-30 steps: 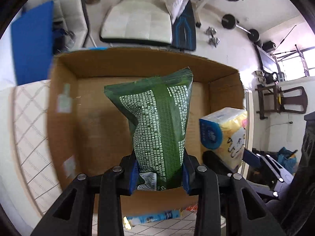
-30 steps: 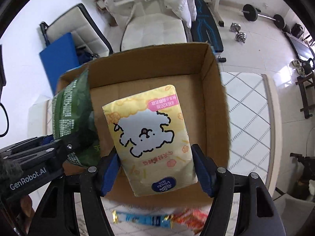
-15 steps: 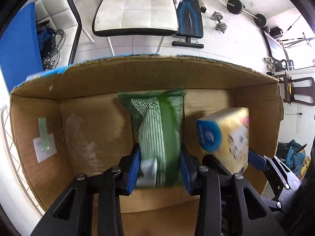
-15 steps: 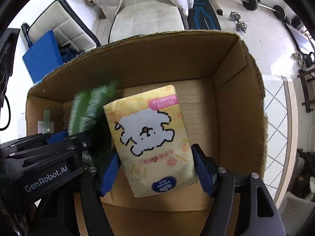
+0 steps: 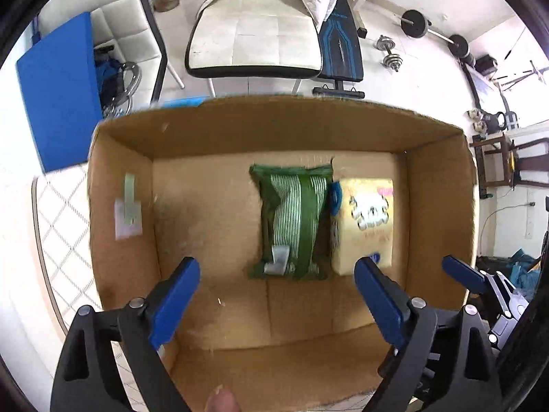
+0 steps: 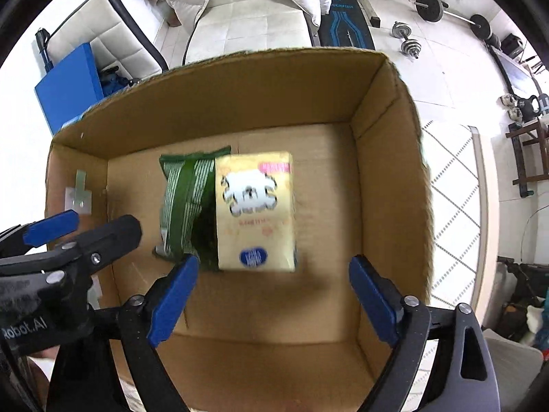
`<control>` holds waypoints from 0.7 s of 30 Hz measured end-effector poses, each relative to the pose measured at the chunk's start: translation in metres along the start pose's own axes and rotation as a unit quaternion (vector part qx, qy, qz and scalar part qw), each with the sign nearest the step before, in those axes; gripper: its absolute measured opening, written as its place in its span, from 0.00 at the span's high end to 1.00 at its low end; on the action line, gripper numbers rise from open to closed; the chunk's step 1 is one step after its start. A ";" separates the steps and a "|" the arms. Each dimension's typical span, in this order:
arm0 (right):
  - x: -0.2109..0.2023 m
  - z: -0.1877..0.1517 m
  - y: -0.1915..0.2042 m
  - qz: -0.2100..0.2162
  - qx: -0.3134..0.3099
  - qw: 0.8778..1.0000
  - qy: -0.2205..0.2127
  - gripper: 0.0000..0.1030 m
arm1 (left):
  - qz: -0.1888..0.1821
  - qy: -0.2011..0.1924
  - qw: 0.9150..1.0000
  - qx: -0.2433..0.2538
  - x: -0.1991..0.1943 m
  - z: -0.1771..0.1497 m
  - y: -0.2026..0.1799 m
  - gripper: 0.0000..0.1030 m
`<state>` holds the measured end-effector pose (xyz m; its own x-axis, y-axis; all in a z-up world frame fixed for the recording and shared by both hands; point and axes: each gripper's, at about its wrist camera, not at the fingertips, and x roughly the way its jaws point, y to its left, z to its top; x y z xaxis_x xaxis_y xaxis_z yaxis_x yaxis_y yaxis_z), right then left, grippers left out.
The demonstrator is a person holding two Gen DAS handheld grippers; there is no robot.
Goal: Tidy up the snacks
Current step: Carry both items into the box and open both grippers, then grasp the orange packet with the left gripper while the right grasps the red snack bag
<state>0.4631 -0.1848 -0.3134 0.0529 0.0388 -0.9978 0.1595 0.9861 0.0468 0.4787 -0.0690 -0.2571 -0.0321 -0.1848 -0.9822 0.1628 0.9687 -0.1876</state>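
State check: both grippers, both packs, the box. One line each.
Left gripper: open, empty, over the box.
Right gripper: open, empty, over the box.
Green snack bag: lying flat on the box floor, not gripped.
Yellow pack: lying flat on the box floor, right beside the green bag, not gripped.
Cardboard box: open at the top, holding both packs.

cardboard box (image 5: 113, 206) left floor bare, open from above | green packet (image 5: 291, 219) and yellow pack (image 5: 367, 226) fill right-centre | walls enclose all sides
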 end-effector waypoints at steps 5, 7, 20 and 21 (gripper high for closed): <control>-0.014 -0.027 -0.002 0.002 -0.006 1.000 0.004 0.03 | -0.008 -0.005 1.000 -0.003 -0.009 -0.035 0.006 0.06; -0.020 -0.038 0.000 0.004 -0.013 1.000 0.004 0.03 | -0.008 -0.007 1.000 -0.005 -0.012 -0.045 0.008 0.05; -0.100 -0.106 0.020 0.017 -0.053 0.997 -0.055 0.03 | 0.012 -0.077 0.997 -0.002 -0.082 -0.115 -0.004 0.06; -0.107 -0.111 0.019 0.020 -0.055 0.996 -0.060 0.03 | 0.011 -0.082 0.997 -0.005 -0.088 -0.120 -0.005 0.06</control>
<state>0.3506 -0.1525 -0.2113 0.1753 0.0652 -0.9824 0.0462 0.9962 0.0743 0.3628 -0.0376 -0.1701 0.1337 -0.1866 -0.9733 0.1521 0.9744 -0.1659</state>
